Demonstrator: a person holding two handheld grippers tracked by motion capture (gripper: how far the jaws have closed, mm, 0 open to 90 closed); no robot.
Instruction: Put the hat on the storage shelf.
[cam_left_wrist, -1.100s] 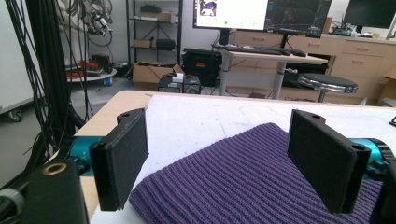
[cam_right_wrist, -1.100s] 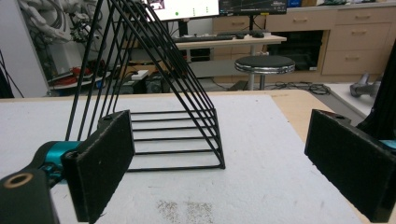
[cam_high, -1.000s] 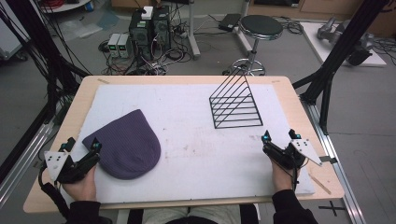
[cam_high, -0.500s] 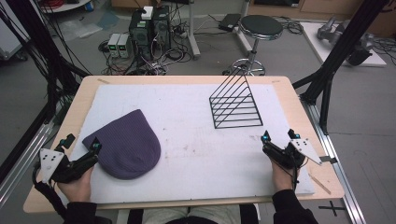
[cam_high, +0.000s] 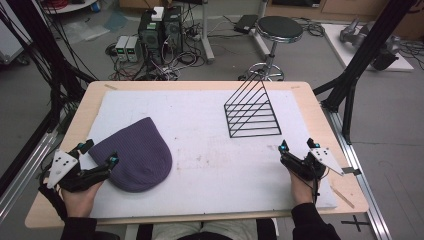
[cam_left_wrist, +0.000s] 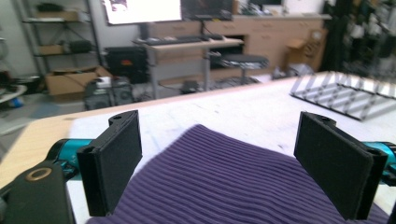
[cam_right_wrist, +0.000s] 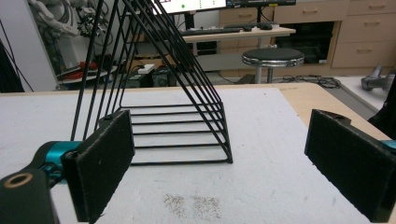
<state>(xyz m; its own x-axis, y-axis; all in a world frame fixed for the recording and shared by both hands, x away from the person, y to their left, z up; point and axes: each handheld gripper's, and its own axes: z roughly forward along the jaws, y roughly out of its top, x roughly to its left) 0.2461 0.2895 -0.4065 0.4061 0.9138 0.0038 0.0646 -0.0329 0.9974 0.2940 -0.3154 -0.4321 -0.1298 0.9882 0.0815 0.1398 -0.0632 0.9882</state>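
Looks like the approach step on the purple beanie (cam_high: 136, 154): left gripper (cam_high: 98, 158) w/ jaws spread wide, ribbed knit lying flat betw. and just ahead of the black pads (cam_left_wrist: 116, 163), nothing pinched yet. Next move prob. calls for dipping lower and closing on the soft edge nearest the jaws, since floppy fabric needs a deep bite. Right gripper (cam_high: 297, 148) also wide open, holding nothing, resting on the white foam mat (cam_high: 210, 130) w/ the black wire rack (cam_right_wrist: 173, 102), stiff triangular thing, straight ahead of its jaws.
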